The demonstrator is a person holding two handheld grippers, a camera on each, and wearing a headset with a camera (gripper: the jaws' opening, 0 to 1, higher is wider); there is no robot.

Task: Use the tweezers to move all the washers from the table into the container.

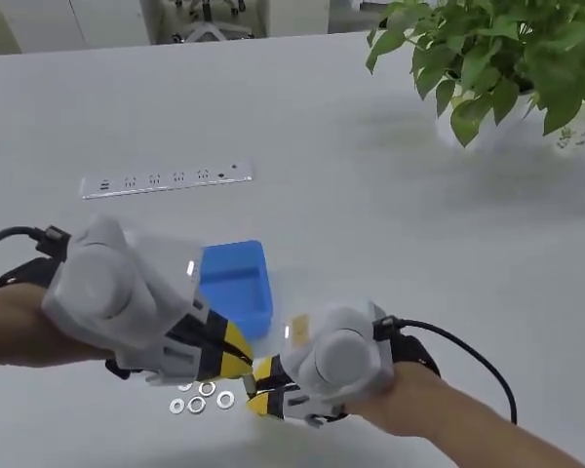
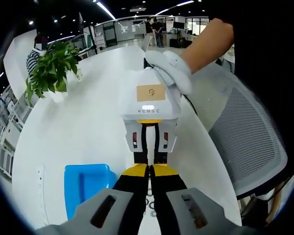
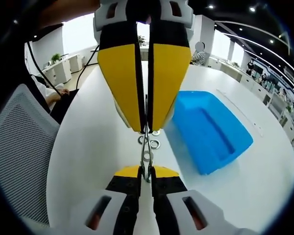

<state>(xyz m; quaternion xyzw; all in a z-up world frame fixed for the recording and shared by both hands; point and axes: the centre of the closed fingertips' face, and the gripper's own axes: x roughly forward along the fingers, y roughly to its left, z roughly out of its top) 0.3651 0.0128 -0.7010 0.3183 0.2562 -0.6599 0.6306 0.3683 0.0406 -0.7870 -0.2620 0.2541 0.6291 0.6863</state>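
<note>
- Table [image 1: 390,214]: white and wide. We see everything below standing on it or held over it.
- Plant [image 1: 487,58]: green and leafy, in a pale pot at the far right.
- Left gripper [image 2: 149,170]: it comes in from the near left. Its yellow-tipped tongs are pressed almost together, leaving a narrow slit. In the right gripper view a thin dark strip runs inside that slit, so we read it as pinching the tweezers.
- Right gripper [image 3: 146,172]: it comes in from the near right, tip to tip with the left one. Its tongs are closed on a thin metal strip.
- Container [image 1: 234,278]: a blue rectangular tray left of centre, just beyond the gripper tips. We see only its bare blue floor inside.
- Power strip [image 1: 166,180]: white, lying flat on the far left, well apart from the tray.
- Tweezers [image 3: 146,169]: a slim metal strip held between the two grippers. Their long axis runs from one gripper's tips to the other's, above the washers. We cannot tell which end is the point.
- Washers [image 3: 155,144]: a few small silver rings flat on the table. They lie close together on the near side of the tray, beneath the gripper tips.
- Sticker [image 2: 151,91]: tan, on the right gripper's white housing, with a handwritten mark we cannot read surely. Below it we read the printed word "XENSE".
</note>
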